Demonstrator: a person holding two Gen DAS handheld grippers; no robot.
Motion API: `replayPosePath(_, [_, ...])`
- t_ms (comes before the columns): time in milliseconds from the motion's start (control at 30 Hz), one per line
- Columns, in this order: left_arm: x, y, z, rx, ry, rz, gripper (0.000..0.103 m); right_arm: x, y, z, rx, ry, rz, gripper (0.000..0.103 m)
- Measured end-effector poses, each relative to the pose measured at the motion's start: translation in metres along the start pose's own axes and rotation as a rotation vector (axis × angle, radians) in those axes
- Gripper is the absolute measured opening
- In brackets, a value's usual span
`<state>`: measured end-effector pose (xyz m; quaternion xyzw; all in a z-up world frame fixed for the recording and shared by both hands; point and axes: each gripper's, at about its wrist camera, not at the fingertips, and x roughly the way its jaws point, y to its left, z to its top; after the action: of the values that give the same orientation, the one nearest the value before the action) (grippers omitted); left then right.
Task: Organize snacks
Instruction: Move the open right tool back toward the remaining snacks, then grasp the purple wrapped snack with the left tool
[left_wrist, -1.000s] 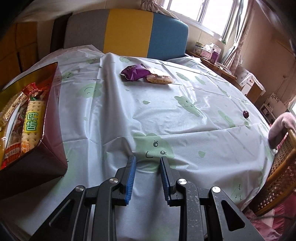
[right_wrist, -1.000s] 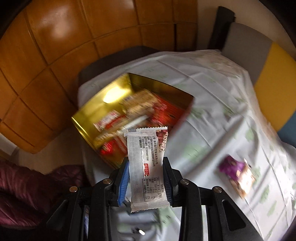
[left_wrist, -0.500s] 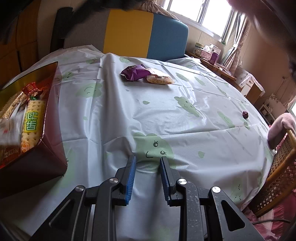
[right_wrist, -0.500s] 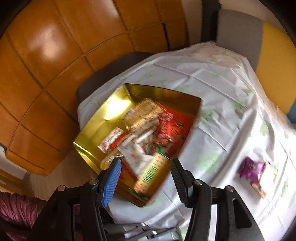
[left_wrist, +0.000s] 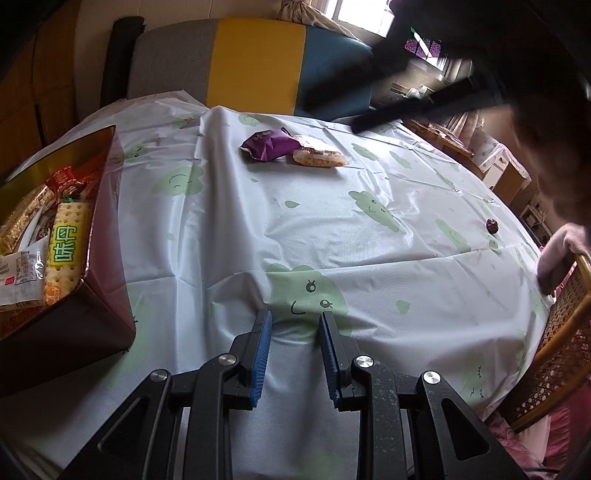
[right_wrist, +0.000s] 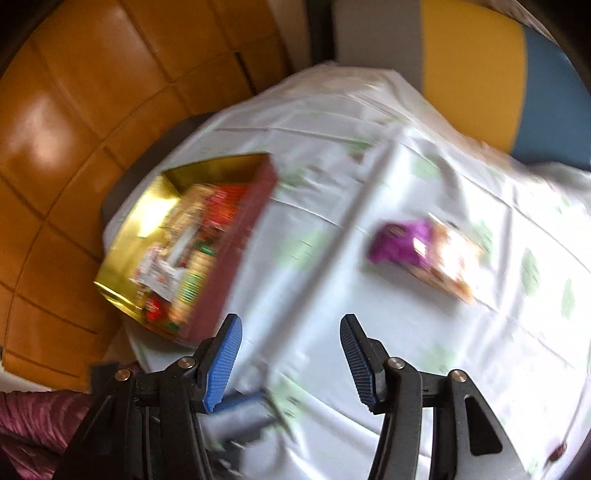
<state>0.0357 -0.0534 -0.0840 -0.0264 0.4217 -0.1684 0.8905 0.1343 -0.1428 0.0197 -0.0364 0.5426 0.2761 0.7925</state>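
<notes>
A gold-lined, dark red box (left_wrist: 81, 332) holding several snack packets stands at the table's left edge; a white-wrapped bar (left_wrist: 20, 277) lies on top beside a green-labelled cracker pack (left_wrist: 68, 247). A purple packet (left_wrist: 267, 144) and a clear orange snack pack (left_wrist: 319, 157) lie touching at the far side. My left gripper (left_wrist: 295, 314) hovers low over the tablecloth, open a little and holding nothing. My right gripper (right_wrist: 290, 321) is open wide with nothing between its pads, high above the cloth between the box (right_wrist: 236, 251) and the purple packet (right_wrist: 400, 243). That view is motion-blurred.
A small dark red fruit (left_wrist: 491, 224) lies near the right edge. A wicker chair (left_wrist: 561, 354) with a pink cloth (left_wrist: 557, 254) stands at the right, and a grey, yellow and blue chair back (left_wrist: 258, 62) beyond the table. Dark blurred shapes cross the top right of the left wrist view.
The right gripper let go of the white-wrapped bar, which now lies in the box, opened wide and swung right toward the purple packet. The left gripper stayed put.
</notes>
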Motion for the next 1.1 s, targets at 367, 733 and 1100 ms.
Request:
replayPosePath(367, [0.002,-0.003,0.008,0.001,0.048,0.029,0.027,-0.012,-0.103,-0.054,0.179,0.059,-0.211,0.056])
replayPosePath(733, [0.001,-0.005,0.052,0.007,0.133,0.104,0.027,-0.006,-0.153,-0.078,0.364,0.038,-0.252,0.056])
replayPosePath(1100, [0.053,0.0,0.151,0.196,0.189,0.169,0.033,-0.019,-0.134,-0.071,0.316,-0.021,-0.209,0.056])
